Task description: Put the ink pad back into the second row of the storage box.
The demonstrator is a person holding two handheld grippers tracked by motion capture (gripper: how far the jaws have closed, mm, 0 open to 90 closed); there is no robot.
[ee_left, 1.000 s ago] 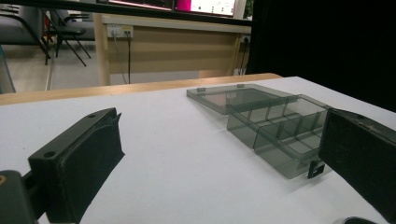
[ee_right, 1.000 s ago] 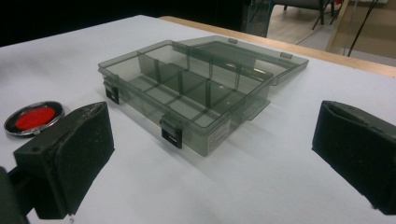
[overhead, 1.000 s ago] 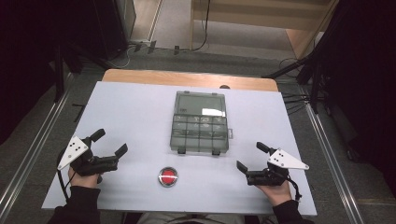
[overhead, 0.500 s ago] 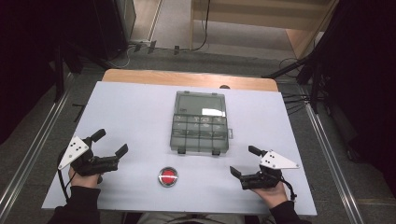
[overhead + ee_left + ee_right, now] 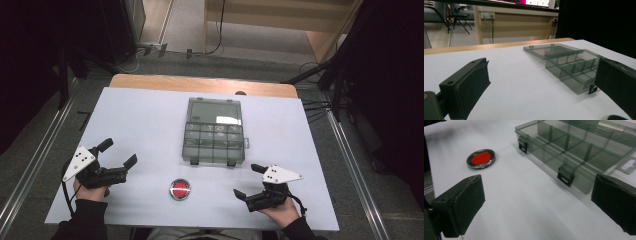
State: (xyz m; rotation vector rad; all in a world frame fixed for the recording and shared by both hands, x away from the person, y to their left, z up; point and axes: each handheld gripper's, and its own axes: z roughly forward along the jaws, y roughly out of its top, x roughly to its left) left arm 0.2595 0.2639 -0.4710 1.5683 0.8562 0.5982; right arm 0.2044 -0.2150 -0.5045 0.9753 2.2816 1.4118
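White table (image 5: 150, 120) on grey floor (image 5: 45, 145), wooden desk (image 5: 280, 15) beyond.

One smoky compartment box (image 5: 214, 131), one red round disc (image 5: 179, 189), and two claws.

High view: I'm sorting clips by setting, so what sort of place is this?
Probably a lab or office recording station: a white-topped table inside dark curtains, with cables on the floor and a wooden desk behind.

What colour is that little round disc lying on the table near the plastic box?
The small round disc is bright red with a dark rim, clearest in the right gripper view.
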